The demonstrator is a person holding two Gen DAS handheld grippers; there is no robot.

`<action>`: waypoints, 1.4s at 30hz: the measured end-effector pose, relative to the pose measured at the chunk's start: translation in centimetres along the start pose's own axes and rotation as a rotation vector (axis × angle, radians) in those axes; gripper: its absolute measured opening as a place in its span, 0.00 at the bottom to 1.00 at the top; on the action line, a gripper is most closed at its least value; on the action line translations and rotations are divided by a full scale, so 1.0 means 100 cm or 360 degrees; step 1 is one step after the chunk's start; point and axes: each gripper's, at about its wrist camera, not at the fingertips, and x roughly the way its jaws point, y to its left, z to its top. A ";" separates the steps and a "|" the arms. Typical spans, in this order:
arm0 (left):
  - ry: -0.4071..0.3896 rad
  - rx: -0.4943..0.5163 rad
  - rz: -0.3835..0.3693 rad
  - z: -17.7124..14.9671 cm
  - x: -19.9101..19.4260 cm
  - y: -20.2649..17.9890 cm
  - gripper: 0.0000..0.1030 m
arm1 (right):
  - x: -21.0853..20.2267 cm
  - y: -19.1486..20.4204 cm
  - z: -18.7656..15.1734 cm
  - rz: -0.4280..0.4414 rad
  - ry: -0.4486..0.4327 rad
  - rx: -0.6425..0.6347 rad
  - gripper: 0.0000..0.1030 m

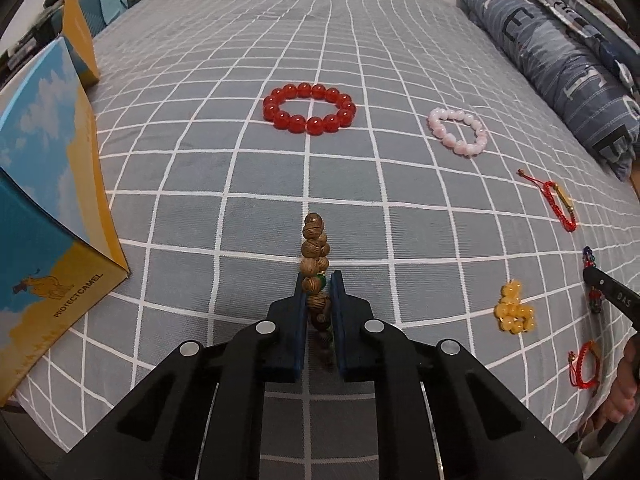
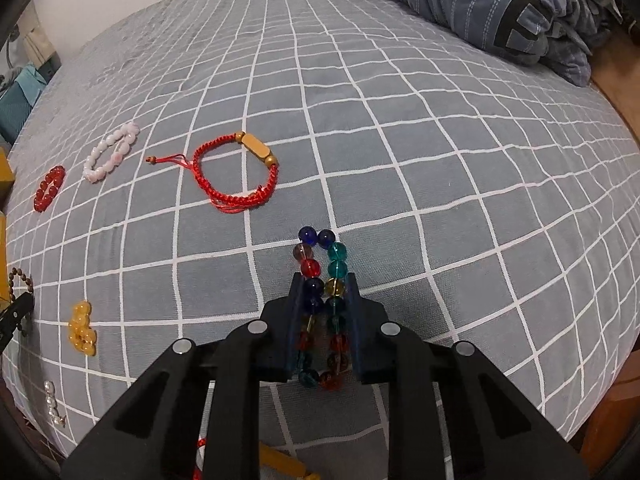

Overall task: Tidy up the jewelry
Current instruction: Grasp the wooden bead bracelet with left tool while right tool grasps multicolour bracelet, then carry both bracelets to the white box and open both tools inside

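Left tool (image 1: 319, 280) is clamped on the wooden bead bracelet (image 1: 314, 240), lifted above the bed (image 1: 240, 200). Right tool (image 2: 323, 280) is clamped on the multicoloured glass bead bracelet (image 2: 320, 256), near the bed's near edge.

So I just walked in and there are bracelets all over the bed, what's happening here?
Someone is sorting jewelry with a handheld gripper in each hand. The left gripper is closed on a wooden bead bracelet, and the right gripper is closed around a multicolored glass bead bracelet. Red bead, pink bead, yellow bead and red cord bracelets lie loose on the checked bedspread. A printed box stands at the left.
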 end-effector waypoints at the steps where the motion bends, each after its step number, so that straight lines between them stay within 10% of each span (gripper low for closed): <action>1: -0.0006 0.0003 -0.0003 0.001 -0.001 0.000 0.10 | -0.001 0.000 0.000 0.0002 -0.0005 -0.0001 0.18; 30: -0.0384 0.0042 0.0035 0.002 -0.054 -0.011 0.10 | -0.063 0.036 -0.008 0.0088 -0.0551 -0.0185 0.18; 42: -0.0470 0.0002 0.0045 0.009 -0.081 -0.007 0.10 | -0.089 0.054 -0.001 0.0143 -0.0575 -0.0167 0.18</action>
